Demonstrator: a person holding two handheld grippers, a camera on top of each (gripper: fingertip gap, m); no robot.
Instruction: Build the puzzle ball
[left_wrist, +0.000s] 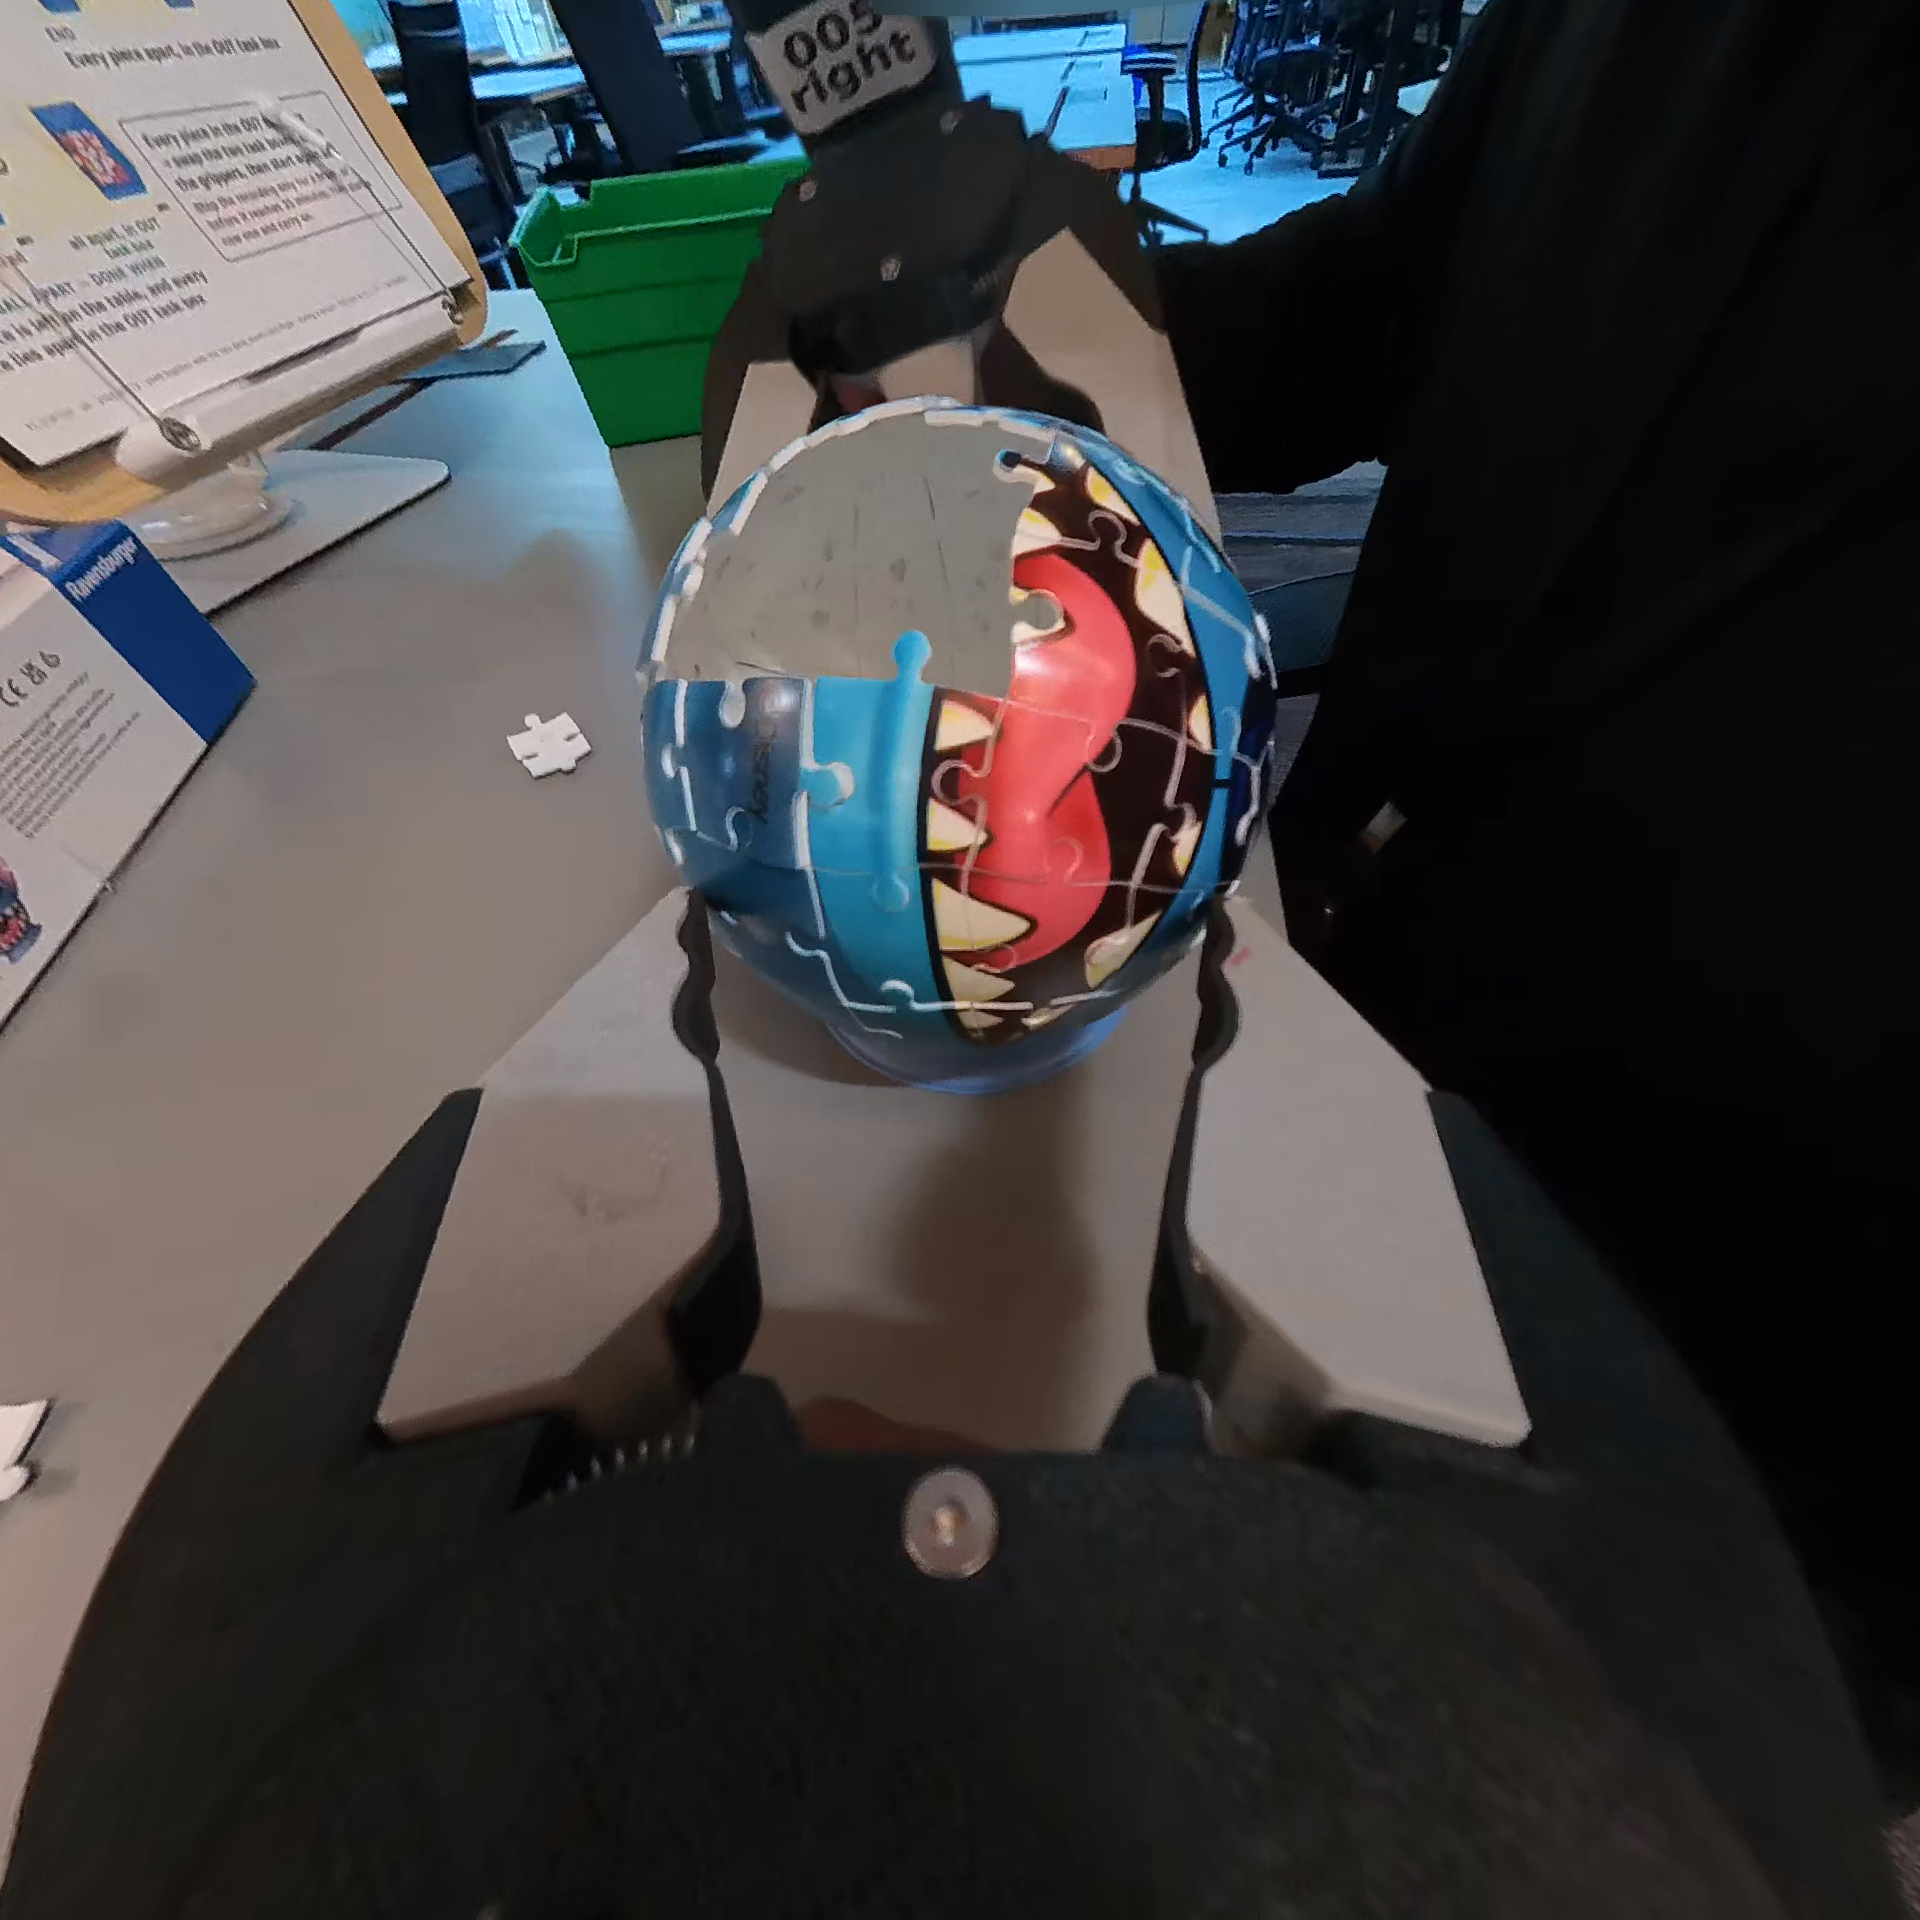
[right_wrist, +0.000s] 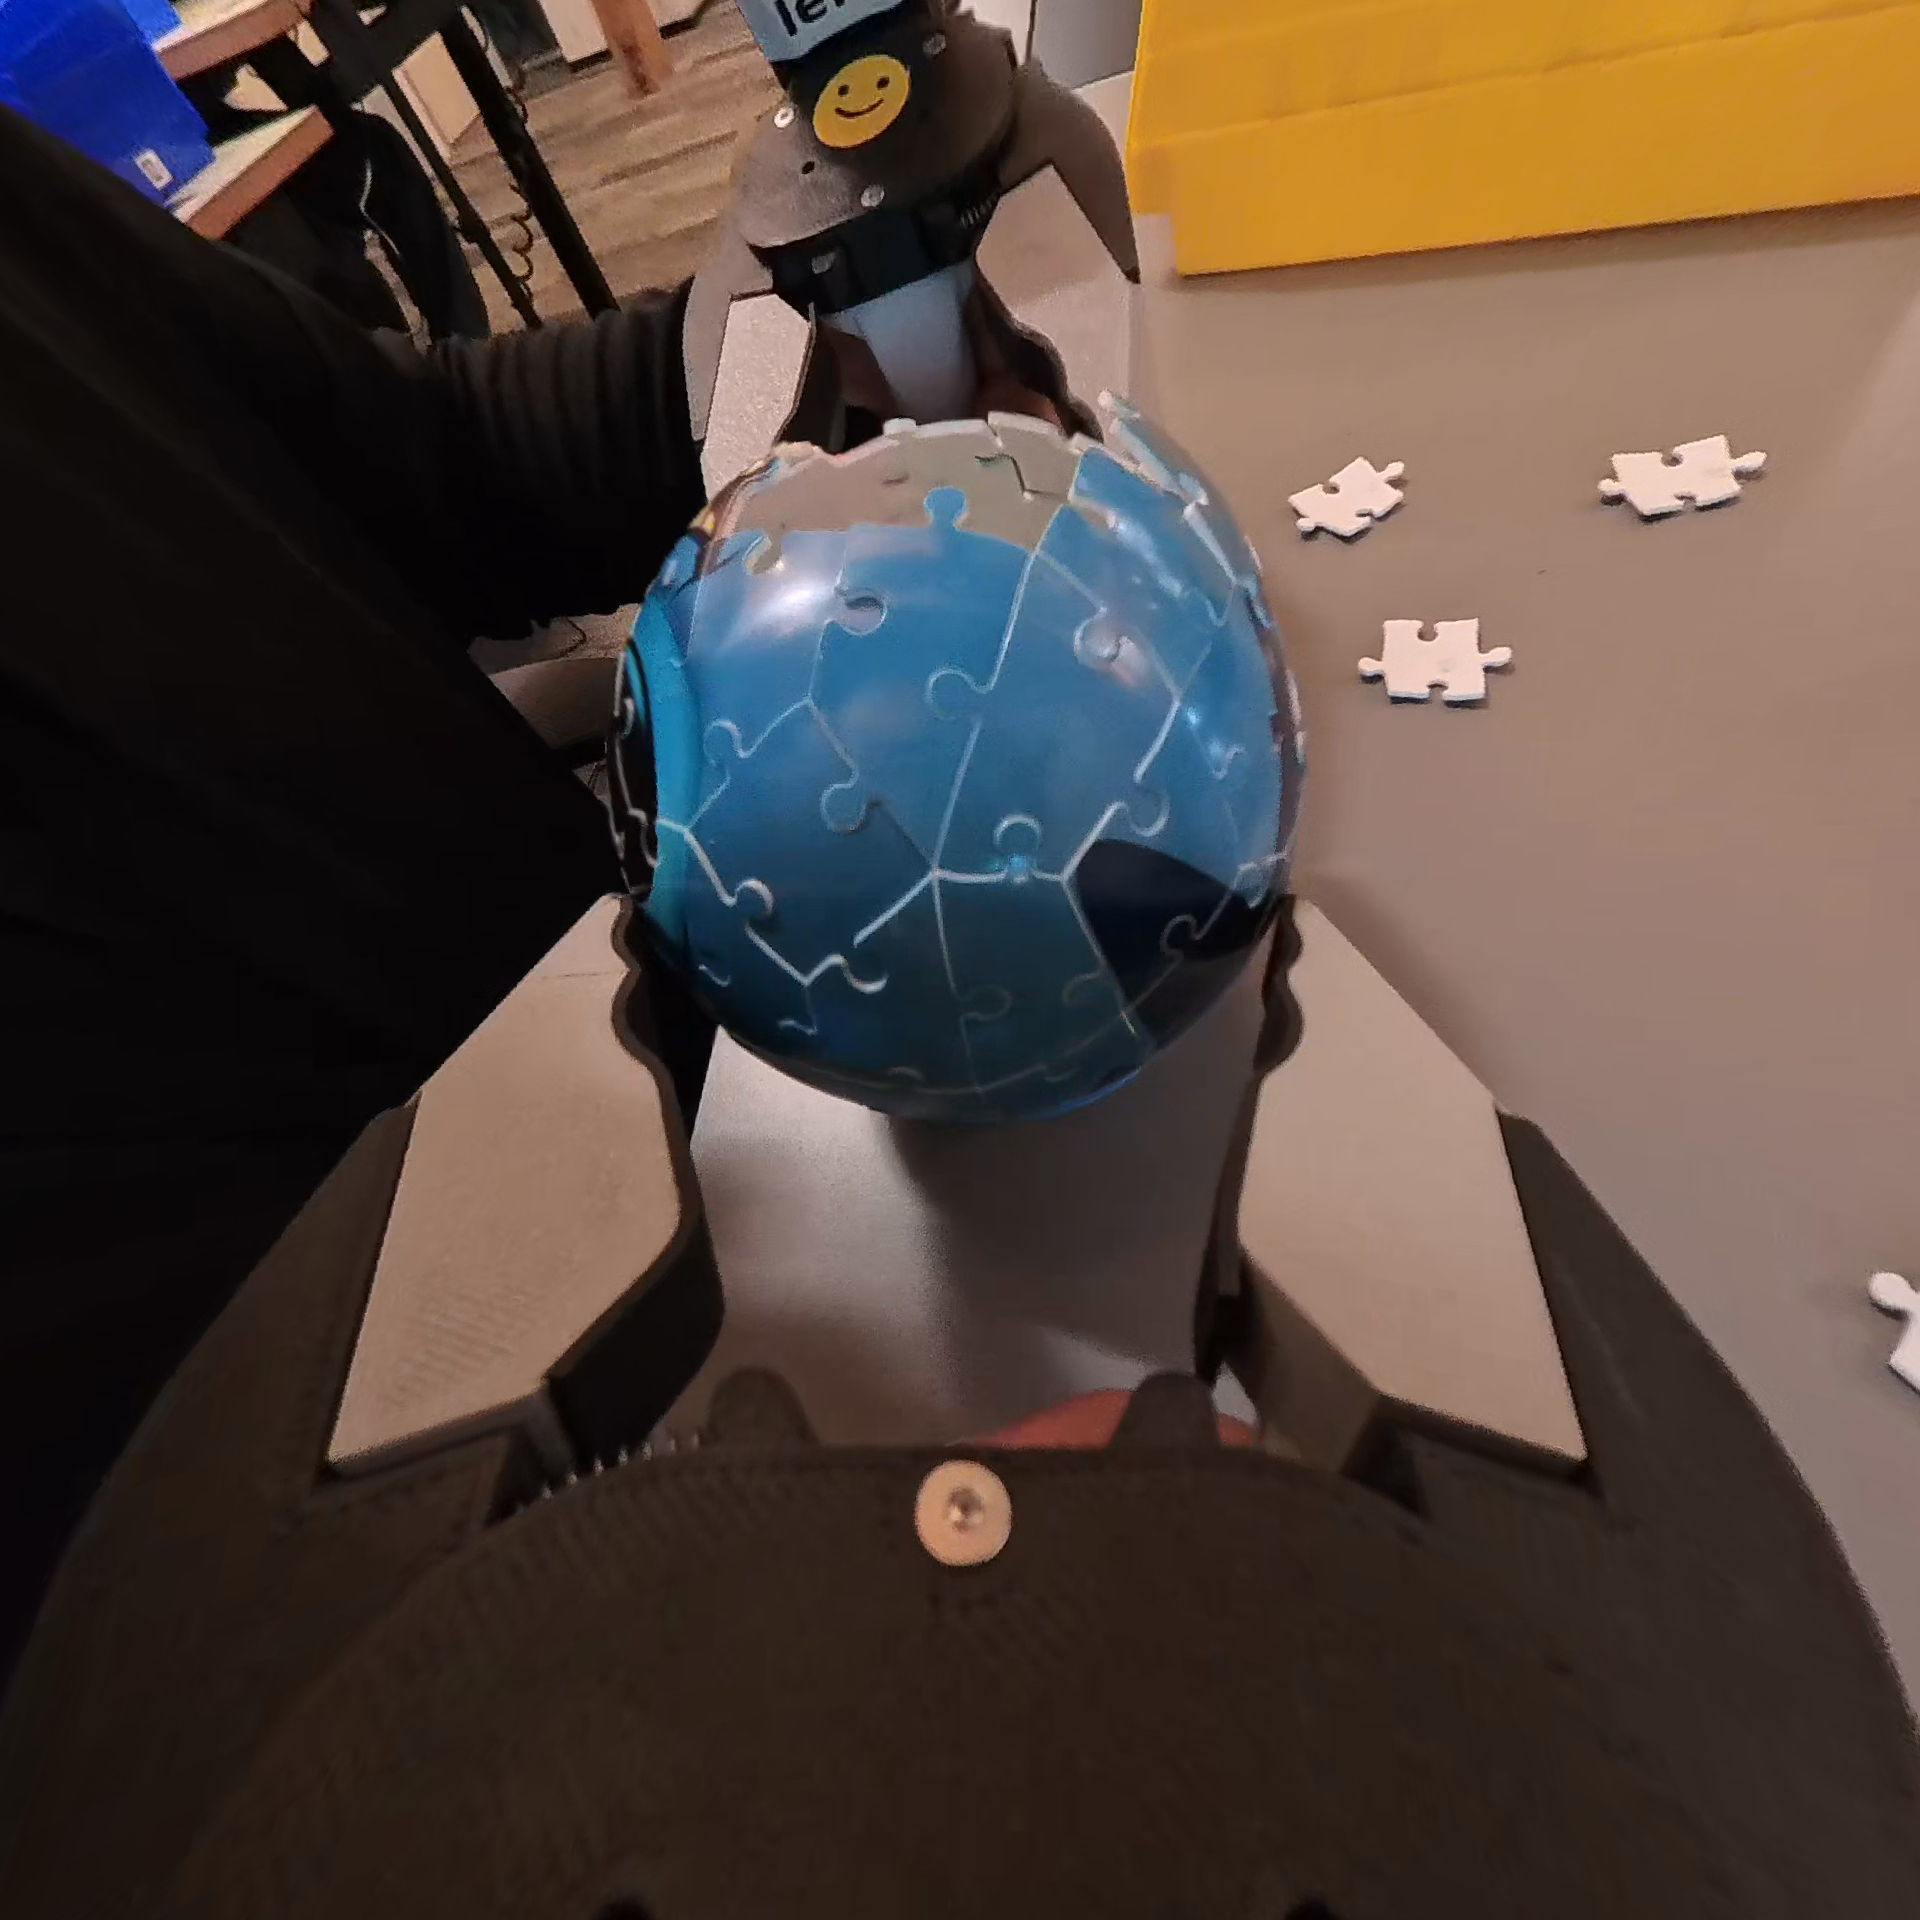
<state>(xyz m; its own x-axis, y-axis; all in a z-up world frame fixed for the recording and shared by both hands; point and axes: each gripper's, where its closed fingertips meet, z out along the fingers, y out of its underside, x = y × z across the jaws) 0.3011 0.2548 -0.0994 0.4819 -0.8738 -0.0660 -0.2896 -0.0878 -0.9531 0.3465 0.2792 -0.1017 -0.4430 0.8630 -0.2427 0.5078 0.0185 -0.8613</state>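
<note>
both tools (left_wrist: 956, 935) around puzzle ball (left_wrist: 951, 727)

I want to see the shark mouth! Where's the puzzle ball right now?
The puzzle ball sits mid-frame in both wrist views, above the grey table, between the left gripper and right gripper, whose jaws press its sides.

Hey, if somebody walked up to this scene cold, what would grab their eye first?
The half-built puzzle ball, with its toothy red-tongued mouth and a gap in its upper left, sits mid-table between the left gripper and right gripper, each closed on its sides. Beyond it, loose white pieces lie on the grey table near a yellow bin.
</note>
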